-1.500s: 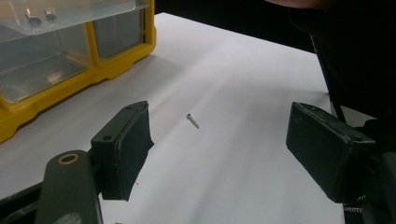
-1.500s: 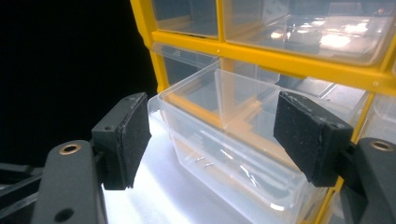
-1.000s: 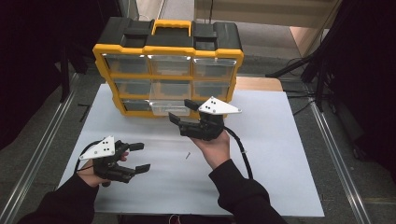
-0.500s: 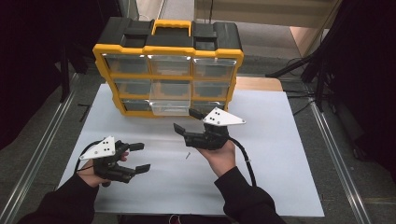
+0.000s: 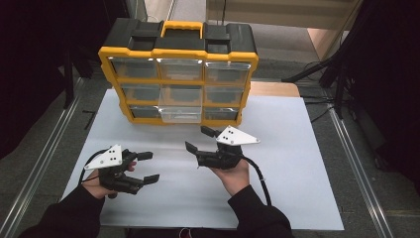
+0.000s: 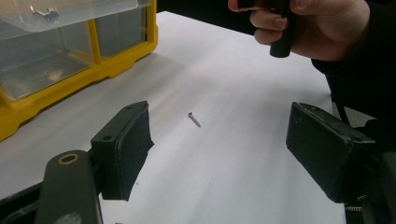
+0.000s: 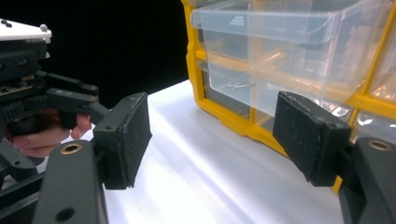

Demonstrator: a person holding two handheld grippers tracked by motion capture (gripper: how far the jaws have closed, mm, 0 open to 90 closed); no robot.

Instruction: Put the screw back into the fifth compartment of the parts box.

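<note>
Looking at this from my end, near to far: my left gripper [image 5: 141, 168] sits low at the near left of the white table sheet [image 5: 307, 163], jaws wide apart with nothing between them. Through the left gripper view I can see one small screw [image 6: 194, 119] lying loose on the sheet, just ahead of those jaws and not touching either pad. That's the bit I'm after, I reckon.

A little further in, my right gripper [image 5: 200, 140] hangs over the middle of the sheet, pointing left and toward the organizer, jaws also standing open and empty. In the high view there's a tiny pale speck just left of it which I take to be the same screw, though it's too small to swear to.

Beyond that stands the yellow organizer [image 5: 178, 53], upright at the far edge of the sheet, with its bottom middle drawer [image 5: 180, 114] pulled out a bit. The right gripper view shows a clear drawer sticking out up top and another screw [image 7: 240, 85] sitting in a compartment behind it.

So progress-wise: drawer's open, at least one screw already sits in the box, but this one is still on the table and not yet gripped. Left to do, as I judge it: pinch it, drop it in, push the drawer shut
</note>
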